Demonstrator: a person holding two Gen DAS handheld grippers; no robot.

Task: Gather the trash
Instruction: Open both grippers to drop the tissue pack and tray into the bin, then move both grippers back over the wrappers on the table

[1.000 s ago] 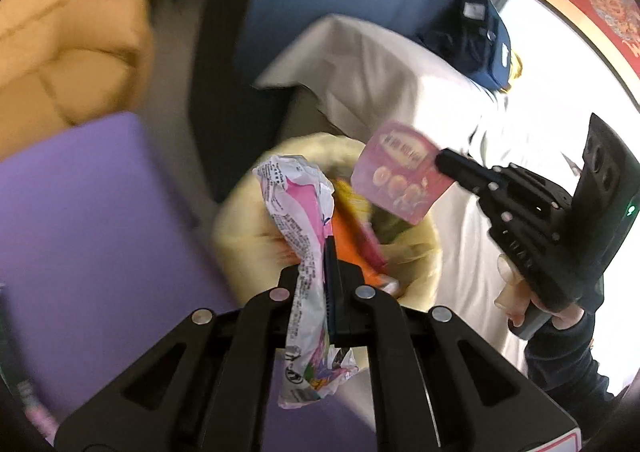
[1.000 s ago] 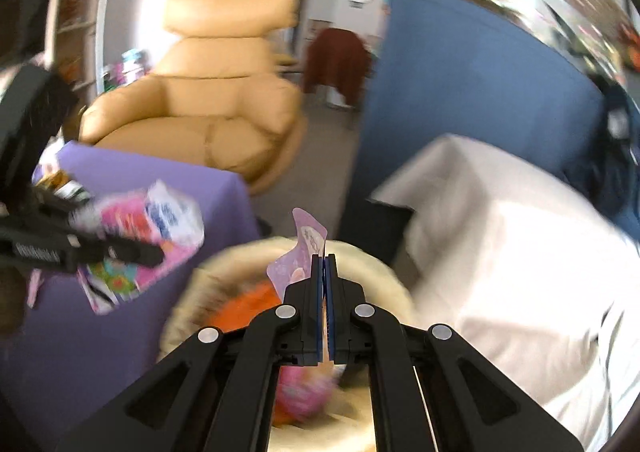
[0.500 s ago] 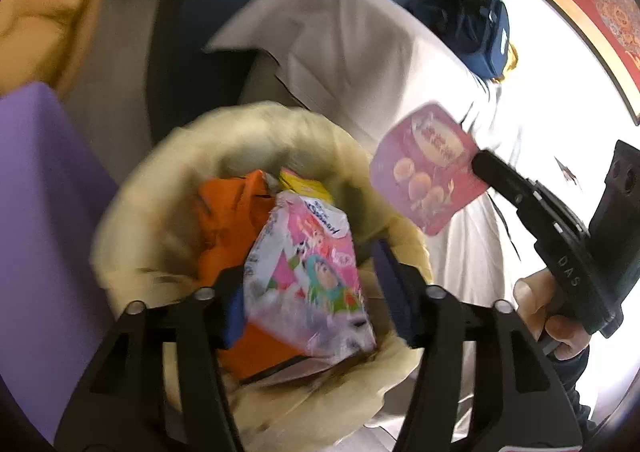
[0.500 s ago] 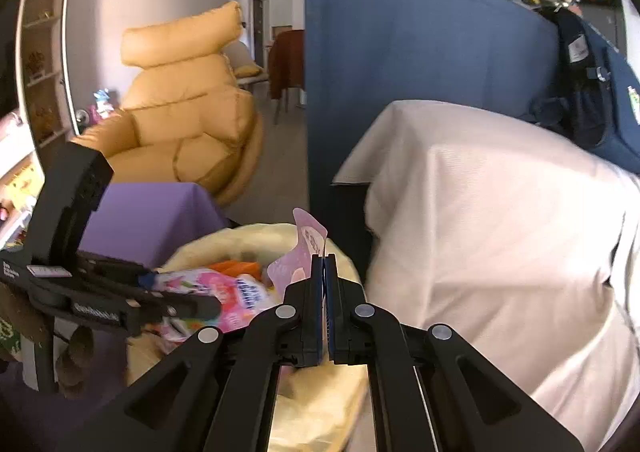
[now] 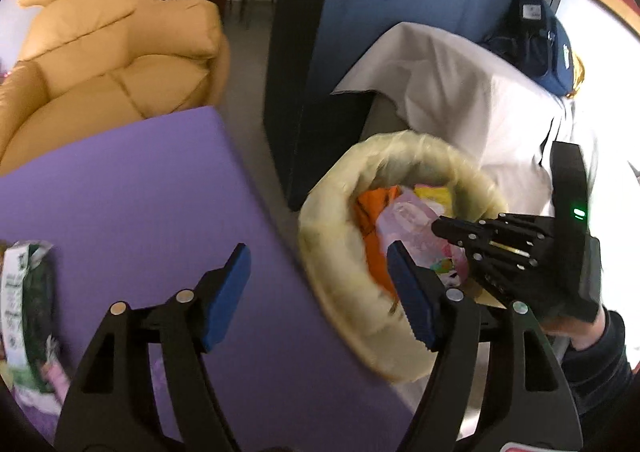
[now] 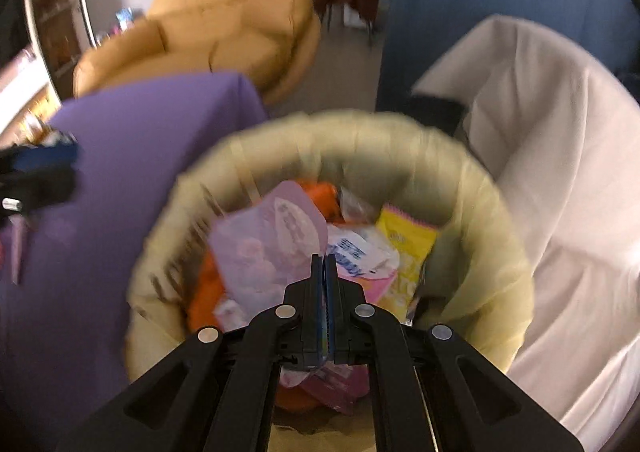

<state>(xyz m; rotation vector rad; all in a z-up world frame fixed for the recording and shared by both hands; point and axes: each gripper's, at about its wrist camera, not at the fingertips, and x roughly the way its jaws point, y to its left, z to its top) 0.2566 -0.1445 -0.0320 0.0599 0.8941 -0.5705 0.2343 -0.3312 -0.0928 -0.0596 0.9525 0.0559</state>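
Hanging over the purple table (image 5: pixel 132 203), your left gripper (image 5: pixel 316 272) has just been opening — its blue pads (image 5: pixel 224 292) stand wide apart with nothing between them. The bin (image 5: pixel 332 252), lined with a pale yellow bag, sits just past the table's edge, beside a white-draped piece of furniture (image 6: pixel 552 155). Your right gripper (image 6: pixel 324 264) points down into the bin, its pads pressed together on a pink lid (image 6: pixel 264 240) — the lid hangs over the trash inside: an orange wrapper (image 5: pixel 372 211), a pink-and-white packet (image 6: pixel 360 252), a yellow packet (image 6: pixel 404 240). One green wrapper (image 5: pixel 24 312) lies on the table at the far left.
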